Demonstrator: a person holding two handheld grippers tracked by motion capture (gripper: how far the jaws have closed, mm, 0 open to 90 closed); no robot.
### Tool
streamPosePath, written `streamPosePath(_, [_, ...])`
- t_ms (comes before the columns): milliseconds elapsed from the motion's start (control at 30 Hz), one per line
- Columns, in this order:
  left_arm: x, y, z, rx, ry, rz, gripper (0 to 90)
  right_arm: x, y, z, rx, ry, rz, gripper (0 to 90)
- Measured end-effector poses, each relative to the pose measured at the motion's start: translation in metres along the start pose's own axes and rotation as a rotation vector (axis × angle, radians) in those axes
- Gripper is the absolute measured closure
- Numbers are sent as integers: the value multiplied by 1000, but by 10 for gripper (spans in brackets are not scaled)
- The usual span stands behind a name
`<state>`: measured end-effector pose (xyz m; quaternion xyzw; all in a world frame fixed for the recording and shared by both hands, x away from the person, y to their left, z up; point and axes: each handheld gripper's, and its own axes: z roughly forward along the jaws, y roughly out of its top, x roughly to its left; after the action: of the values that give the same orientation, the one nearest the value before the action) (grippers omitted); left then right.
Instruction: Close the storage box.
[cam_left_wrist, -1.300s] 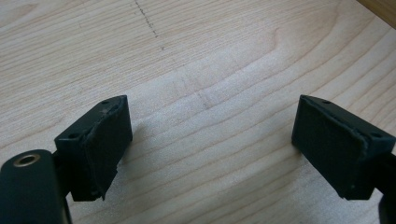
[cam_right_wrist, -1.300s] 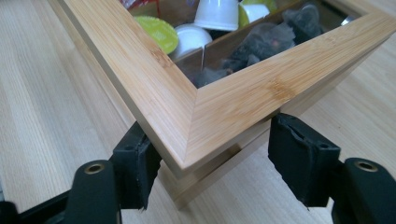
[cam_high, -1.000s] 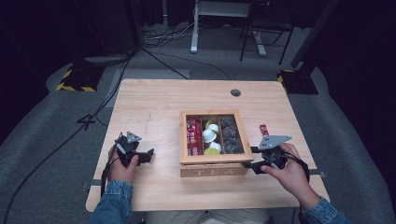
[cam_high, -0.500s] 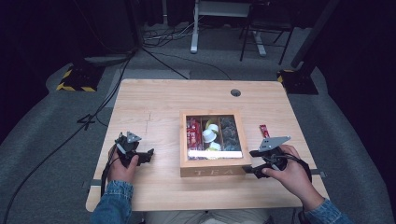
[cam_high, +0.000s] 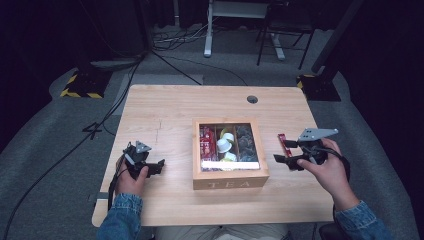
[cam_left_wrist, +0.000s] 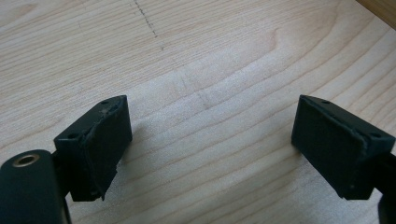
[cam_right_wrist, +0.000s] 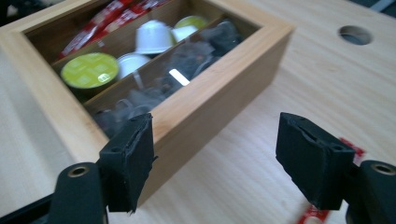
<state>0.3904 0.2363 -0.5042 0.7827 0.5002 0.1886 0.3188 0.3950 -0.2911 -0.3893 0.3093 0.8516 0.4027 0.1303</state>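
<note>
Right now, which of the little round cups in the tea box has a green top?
The cup lying nearest the box's front corner in the middle compartment. Its flat foil lid is lime green, while the cups beside it show plain white sides.

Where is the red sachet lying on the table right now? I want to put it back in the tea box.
In the high view the red sachet lies on the table just right of the tea box, beside the right tool.

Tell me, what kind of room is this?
Probably a recording studio or lab, not a home: one wooden table stands on grey carpet, black cables trail across the floor, and dark curtains surround it. A person holds grippers beside a tea box.
</note>
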Motion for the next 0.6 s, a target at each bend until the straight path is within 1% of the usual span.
streamPosePath(100, [0,0,0,1,0,-1,125,-12,0,-5,-16,-30,25,280])
streamPosePath(200, [0,0,0,0,0,0,125,-24,-2,-9,-14,-55,46,280])
streamPosePath(300, [0,0,0,-1,-1,-2,125,-38,-6,-13,-21,-88,71,280])
streamPosePath(433, [0,0,0,-1,-3,-3,125,-55,-13,-15,-26,-116,105,277])
streamPosePath(500, [0,0,0,-1,-3,-4,125,-64,-19,-14,-21,-134,117,277])
streamPosePath(600, [0,0,0,-1,-3,-4,124,-74,-25,-11,3,-160,119,277])
